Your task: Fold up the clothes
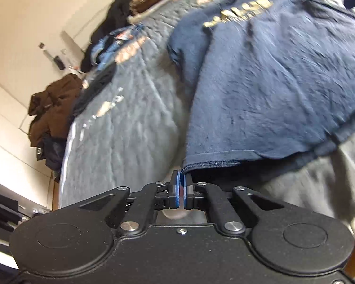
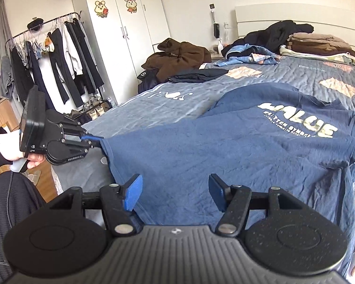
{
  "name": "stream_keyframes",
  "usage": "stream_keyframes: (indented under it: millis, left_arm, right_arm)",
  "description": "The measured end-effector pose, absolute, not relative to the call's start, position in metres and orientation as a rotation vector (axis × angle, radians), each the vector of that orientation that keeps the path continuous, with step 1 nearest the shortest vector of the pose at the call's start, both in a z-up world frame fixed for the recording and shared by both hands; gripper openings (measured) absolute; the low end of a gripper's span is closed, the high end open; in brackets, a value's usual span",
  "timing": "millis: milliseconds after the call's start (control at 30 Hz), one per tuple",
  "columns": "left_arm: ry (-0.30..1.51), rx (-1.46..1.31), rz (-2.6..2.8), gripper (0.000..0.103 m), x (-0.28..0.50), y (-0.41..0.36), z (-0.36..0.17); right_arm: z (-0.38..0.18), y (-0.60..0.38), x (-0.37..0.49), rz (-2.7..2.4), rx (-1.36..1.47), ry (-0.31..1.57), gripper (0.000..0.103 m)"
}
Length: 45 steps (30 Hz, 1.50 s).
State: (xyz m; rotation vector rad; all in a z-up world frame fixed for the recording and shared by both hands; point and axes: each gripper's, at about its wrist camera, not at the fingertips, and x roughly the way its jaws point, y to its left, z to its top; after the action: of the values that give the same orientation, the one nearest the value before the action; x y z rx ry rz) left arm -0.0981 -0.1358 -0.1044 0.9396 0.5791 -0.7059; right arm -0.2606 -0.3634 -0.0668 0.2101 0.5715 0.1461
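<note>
While motion blurs the left wrist view, the left claw (image 1: 181, 179) pinches the navy T-shirt (image 2: 224, 146) hem corner; the right claw (image 2: 175, 193) hangs open above the bed (image 2: 177, 99), gripping nothing.

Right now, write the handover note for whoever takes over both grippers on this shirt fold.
Left gripper: jaws shut on the hem corner of the navy T-shirt, lifting that corner off the bed.
Right gripper: jaws open, holding nothing, poised above the near hem.
The shirt lies print-up, spread flat on the blue quilt; no fold shows yet.
Folded stack sits by the headboard; unfolded clothes lie beside it.
Left to do: grip the other hem corner, fold, then stack.
</note>
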Motion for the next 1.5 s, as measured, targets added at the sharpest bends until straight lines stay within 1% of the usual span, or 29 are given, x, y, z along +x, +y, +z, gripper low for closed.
stream_keyframes:
  millis: [67,133,200,367,500,700,967,1133,1300,1333,1367,1400,1433,1500]
  left_arm:
    - [0.589,0.923,-0.723,0.013,-0.101,-0.132,-0.099]
    - [0.587,0.874,-0.732,0.031,-0.1,-0.126,-0.086]
    - [0.581,0.823,-0.741,0.043,-0.098,-0.121,-0.072]
    - [0.544,0.685,-0.77,0.044,-0.074,-0.13,-0.032]
    - [0.542,0.603,-0.807,0.045,-0.04,-0.158,-0.02]
    - [0.574,0.566,-0.861,0.045,0.028,-0.217,-0.035]
    - [0.681,0.471,-0.901,0.045,0.108,-0.291,-0.074]
    - [0.753,0.412,-0.888,0.045,0.149,-0.326,-0.103]
    - [0.865,0.32,-0.825,0.045,0.183,-0.345,-0.13]
    - [0.867,0.302,-0.837,0.041,0.182,-0.346,-0.133]
    - [0.859,0.295,-0.865,0.031,0.177,-0.348,-0.134]
    - [0.838,0.308,-0.893,0.01,0.168,-0.352,-0.132]
    - [0.809,0.335,-0.917,0.007,0.156,-0.356,-0.129]
    - [0.714,0.406,-0.964,0.007,0.125,-0.363,-0.122]
  right_arm:
    - [-0.066,-0.363,-0.26,0.148,0.21,0.572,0.061]
    - [-0.065,-0.365,-0.26,0.144,0.218,0.564,0.061]
    - [-0.063,-0.367,-0.26,0.141,0.23,0.554,0.061]
    - [-0.047,-0.38,-0.249,0.13,0.266,0.519,0.061]
    - [-0.025,-0.396,-0.233,0.124,0.286,0.486,0.061]
    - [0.002,-0.431,-0.196,0.12,0.299,0.432,0.063]
    - [-0.014,-0.464,-0.147,0.112,0.341,0.446,0.065]
    - [-0.025,-0.477,-0.141,0.113,0.39,0.452,0.065]
    - [-0.026,-0.485,-0.143,0.122,0.417,0.441,0.065]
    - [-0.026,-0.487,-0.144,0.122,0.422,0.439,0.065]
    - [-0.026,-0.489,-0.145,0.12,0.427,0.438,0.065]
    - [-0.026,-0.49,-0.146,0.118,0.432,0.437,0.065]
    - [-0.026,-0.492,-0.147,0.116,0.436,0.435,0.065]
    - [-0.025,-0.497,-0.15,0.106,0.444,0.427,0.065]
